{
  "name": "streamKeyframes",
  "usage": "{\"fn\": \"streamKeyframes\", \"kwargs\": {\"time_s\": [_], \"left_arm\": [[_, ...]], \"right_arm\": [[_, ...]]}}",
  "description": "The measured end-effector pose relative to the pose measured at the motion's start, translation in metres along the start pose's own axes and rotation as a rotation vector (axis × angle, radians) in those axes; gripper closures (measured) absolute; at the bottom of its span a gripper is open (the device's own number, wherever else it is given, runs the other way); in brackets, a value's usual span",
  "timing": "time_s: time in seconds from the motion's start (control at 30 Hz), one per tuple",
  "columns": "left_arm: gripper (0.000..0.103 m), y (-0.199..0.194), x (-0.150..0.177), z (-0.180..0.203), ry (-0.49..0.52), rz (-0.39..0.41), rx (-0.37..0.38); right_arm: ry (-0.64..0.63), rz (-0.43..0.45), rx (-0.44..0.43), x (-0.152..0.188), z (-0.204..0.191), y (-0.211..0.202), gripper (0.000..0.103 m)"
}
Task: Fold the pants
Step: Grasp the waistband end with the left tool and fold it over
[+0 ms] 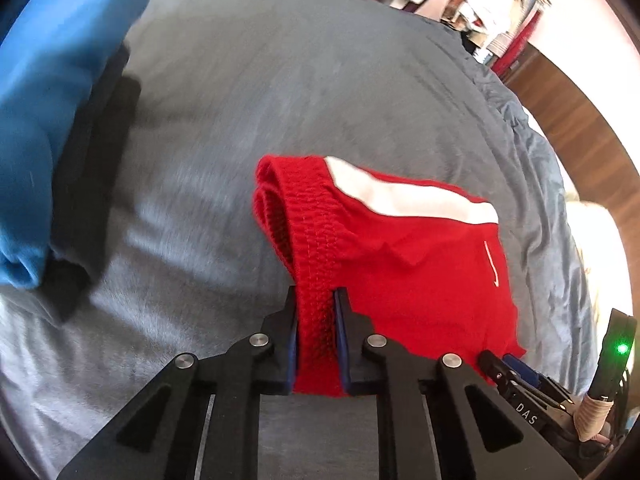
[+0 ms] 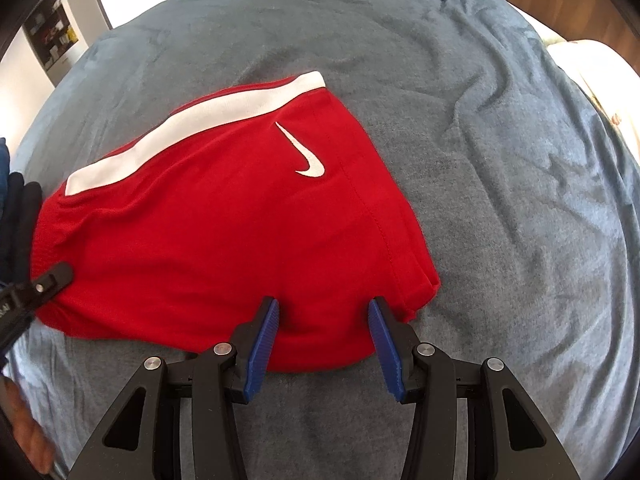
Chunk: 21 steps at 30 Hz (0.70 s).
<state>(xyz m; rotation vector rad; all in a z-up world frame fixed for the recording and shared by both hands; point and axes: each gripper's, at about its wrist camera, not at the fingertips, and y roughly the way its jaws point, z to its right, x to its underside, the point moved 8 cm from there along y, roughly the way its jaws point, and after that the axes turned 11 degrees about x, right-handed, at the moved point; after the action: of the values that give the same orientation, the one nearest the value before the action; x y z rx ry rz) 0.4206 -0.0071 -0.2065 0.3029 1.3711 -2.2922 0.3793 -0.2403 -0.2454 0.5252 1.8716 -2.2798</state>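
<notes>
Red shorts (image 2: 224,240) lie folded on grey bed cover (image 2: 500,140); left tongs (image 1: 316,300) clamped on waistband (image 1: 308,216) to anchor; right tongs (image 2: 324,308) apart over hem edge, ready to pinch

I read a white Nike swoosh (image 2: 306,152) on the red shorts (image 2: 224,232), mid-frame in my right view. In my left view, lower right, "DAS" (image 1: 525,413) stands on black gear.

Smooth red cloth shorts (image 2: 224,240) with a ribbed knit waistband (image 1: 312,240) lie on matt, velvety grey blanket (image 2: 500,160).
</notes>
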Motion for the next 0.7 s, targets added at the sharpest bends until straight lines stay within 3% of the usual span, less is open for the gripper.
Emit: {"fn": "streamKeyframes", "kwargs": {"time_s": [0.33,0.53,0.7], "left_arm": [[0.087,-0.001,-0.019,0.073,0.236,0.021,-0.089],[0.087,0.020,-0.016,0.123,0.341,0.000,-0.040],[0.087,0.045,-0.009,0.157,0.399,-0.038,-0.011]], "right_arm": [[0.035,0.061,-0.044,-0.009,0.015,-0.024,0.055],[0.039,0.129,-0.074,-0.028,0.031,-0.039,0.055],[0.048,0.132,-0.101,-0.039,0.048,-0.031,0.055]]}}
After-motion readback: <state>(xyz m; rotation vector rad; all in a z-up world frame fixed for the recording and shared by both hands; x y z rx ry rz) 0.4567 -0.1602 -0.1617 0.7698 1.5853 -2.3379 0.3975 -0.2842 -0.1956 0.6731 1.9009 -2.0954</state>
